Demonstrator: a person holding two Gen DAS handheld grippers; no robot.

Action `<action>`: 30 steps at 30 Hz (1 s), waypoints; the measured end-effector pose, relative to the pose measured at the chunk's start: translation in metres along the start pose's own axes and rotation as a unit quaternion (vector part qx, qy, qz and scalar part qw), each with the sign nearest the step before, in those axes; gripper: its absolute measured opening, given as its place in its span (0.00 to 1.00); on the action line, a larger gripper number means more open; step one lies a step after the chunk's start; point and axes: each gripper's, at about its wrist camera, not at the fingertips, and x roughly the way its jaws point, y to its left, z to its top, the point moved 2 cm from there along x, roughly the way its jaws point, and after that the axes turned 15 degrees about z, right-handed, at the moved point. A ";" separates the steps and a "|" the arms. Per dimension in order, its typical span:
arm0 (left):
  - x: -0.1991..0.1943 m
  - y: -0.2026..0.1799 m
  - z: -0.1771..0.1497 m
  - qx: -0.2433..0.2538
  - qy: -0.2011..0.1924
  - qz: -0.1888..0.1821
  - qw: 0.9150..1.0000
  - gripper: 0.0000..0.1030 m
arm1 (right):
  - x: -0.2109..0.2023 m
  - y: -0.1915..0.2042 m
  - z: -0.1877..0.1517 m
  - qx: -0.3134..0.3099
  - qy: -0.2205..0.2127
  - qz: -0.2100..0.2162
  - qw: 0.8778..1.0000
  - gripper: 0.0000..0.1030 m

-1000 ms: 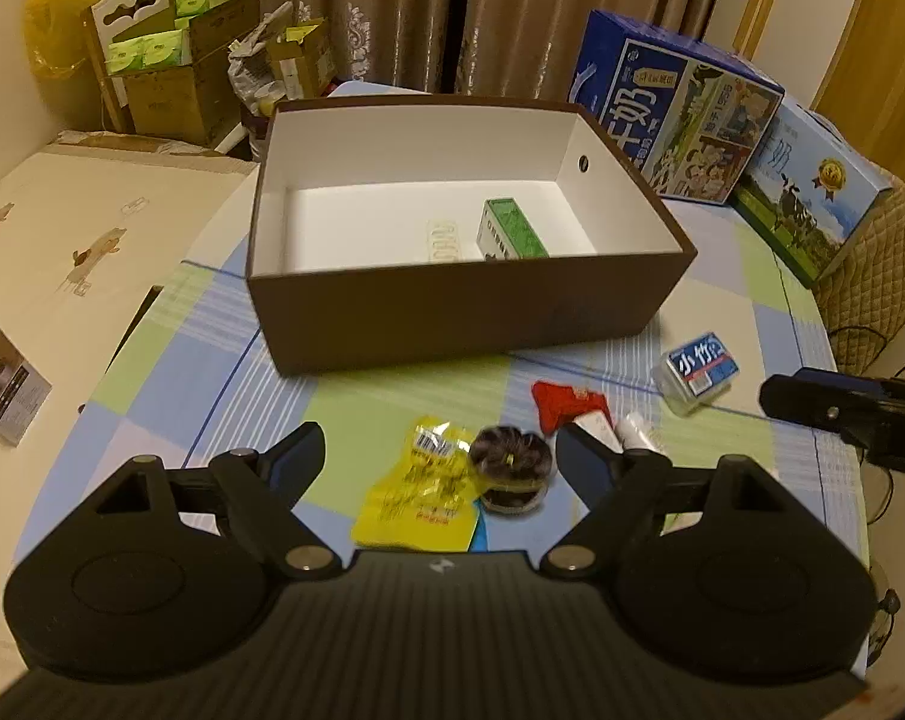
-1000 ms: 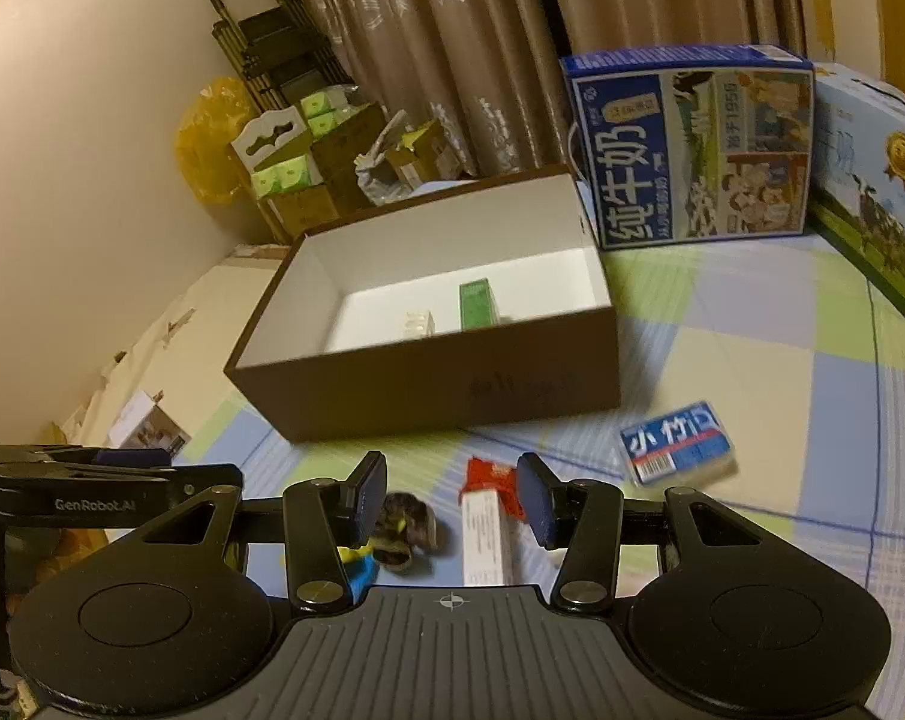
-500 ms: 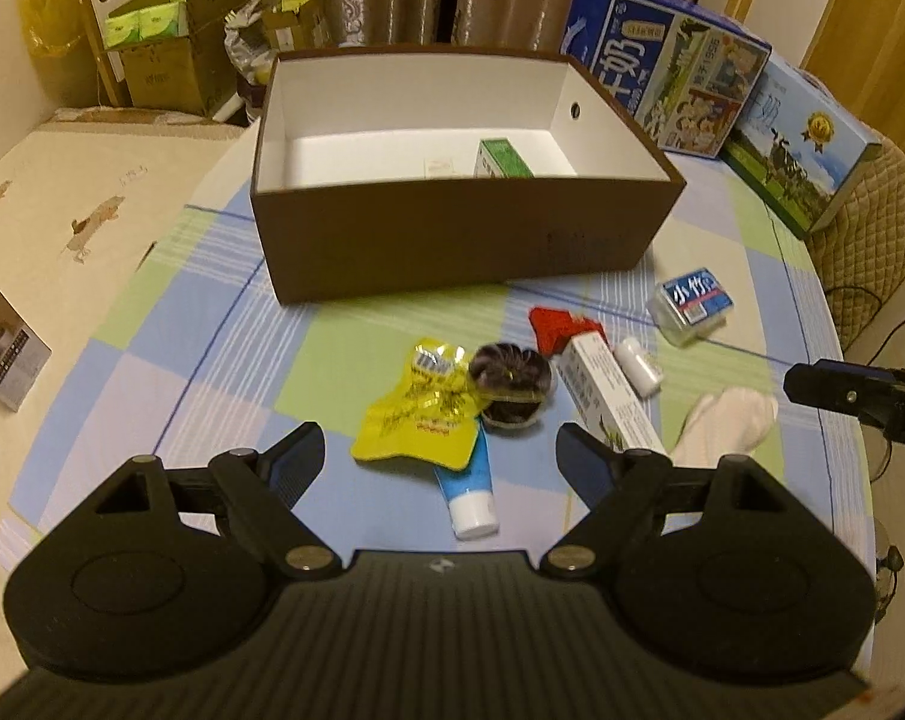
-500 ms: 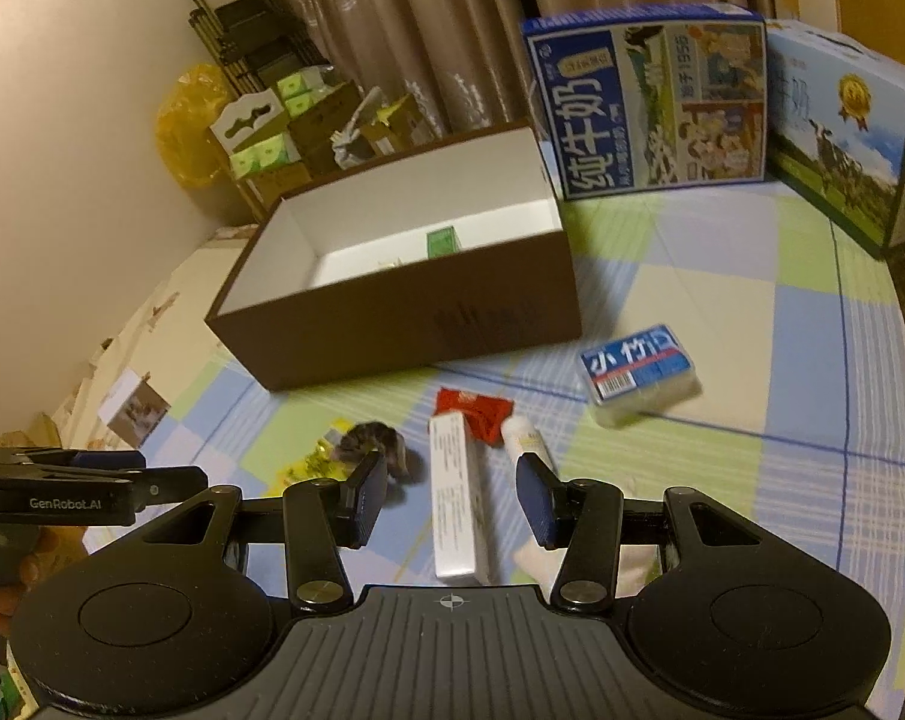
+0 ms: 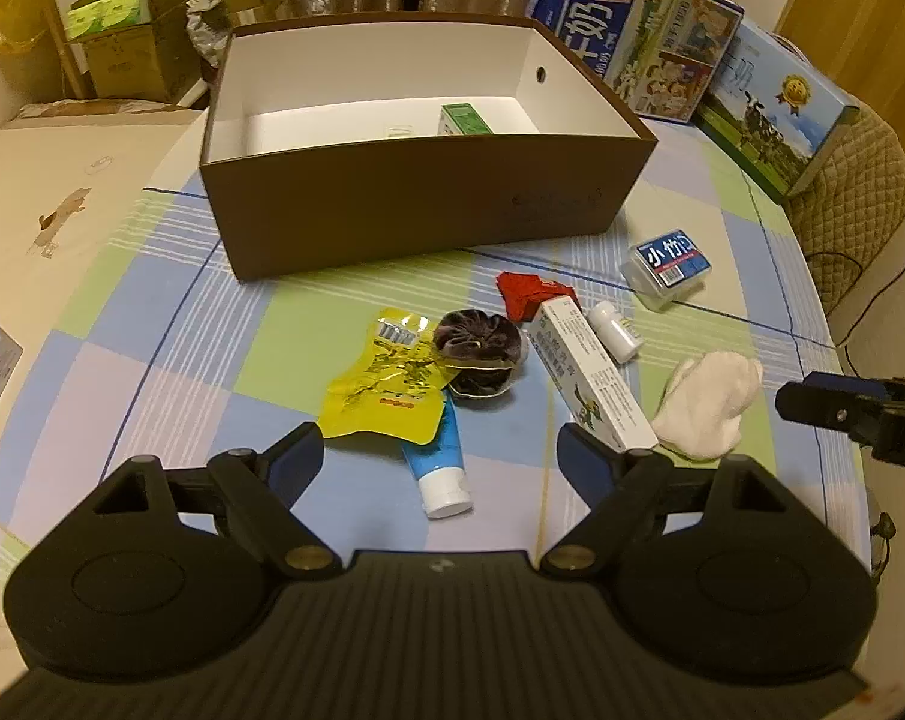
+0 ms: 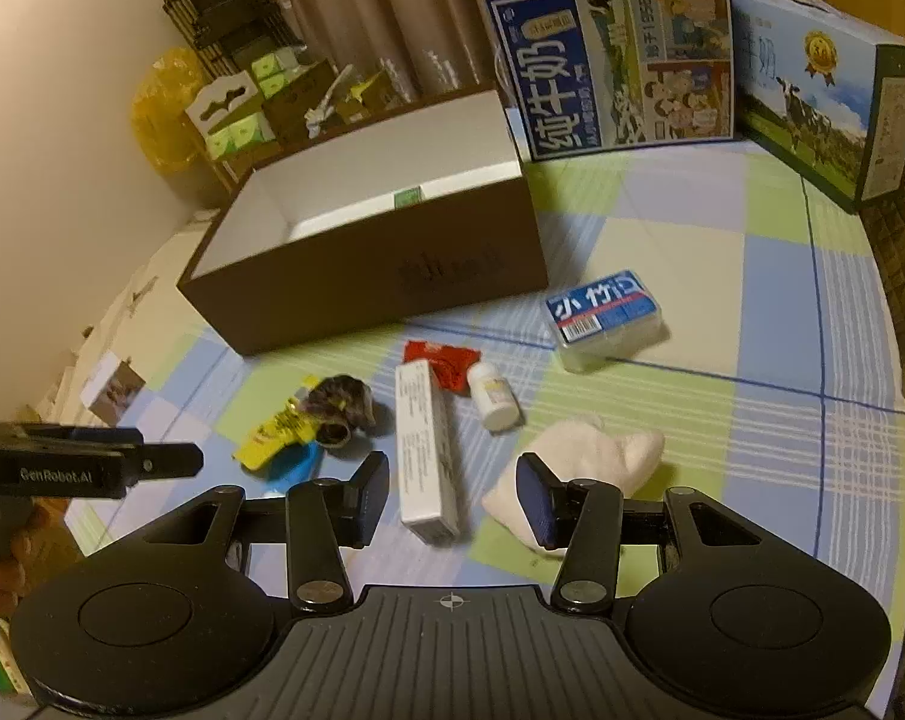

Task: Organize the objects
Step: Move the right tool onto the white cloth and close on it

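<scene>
A brown box [image 5: 428, 204] [image 6: 356, 276] with a white inside stands at the back of the checked tablecloth; a green carton [image 5: 464, 119] lies in it. In front lie a yellow pouch [image 5: 392, 387], a blue tube [image 5: 440, 468], a dark scrunchie [image 5: 479, 348], a red packet [image 5: 527, 294], a long white carton [image 5: 593, 375] [image 6: 425, 450], a small white bottle [image 5: 615, 330] [image 6: 493, 393], a white cloth [image 5: 710, 402] [image 6: 584, 462] and a blue-labelled case [image 5: 668, 261] [image 6: 605, 312]. My left gripper [image 5: 440, 456] is open above the tube. My right gripper [image 6: 455, 501] is open over the carton's near end.
Two blue milk cartons [image 5: 632, 36] [image 5: 776, 102] stand behind the box at the right. Cardboard boxes with green packs [image 5: 128, 30] and a yellow bag [image 6: 164, 114] sit off the table at the back left. A bed [image 5: 62, 180] borders the left side.
Both grippers have pulled back and risen from the box, so the tube, long carton and white cloth came into view. Both stay open. Nothing on the table has moved.
</scene>
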 end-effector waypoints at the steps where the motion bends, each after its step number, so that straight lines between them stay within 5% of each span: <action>1: 0.000 -0.001 0.000 0.002 0.000 -0.001 1.000 0.80 | -0.001 -0.002 -0.002 0.002 0.000 -0.002 1.000 0.44; 13: 0.016 -0.011 0.004 0.026 0.000 -0.008 1.000 0.81 | 0.003 -0.033 -0.018 0.056 0.014 -0.048 0.997 0.45; 20: 0.025 -0.016 0.007 0.038 -0.004 -0.016 0.999 0.81 | 0.005 -0.056 -0.021 0.123 -0.009 -0.055 0.991 0.71; 30: 0.046 -0.022 0.016 0.057 -0.001 -0.015 0.998 0.81 | 0.025 -0.075 -0.015 0.138 -0.031 -0.062 0.988 0.74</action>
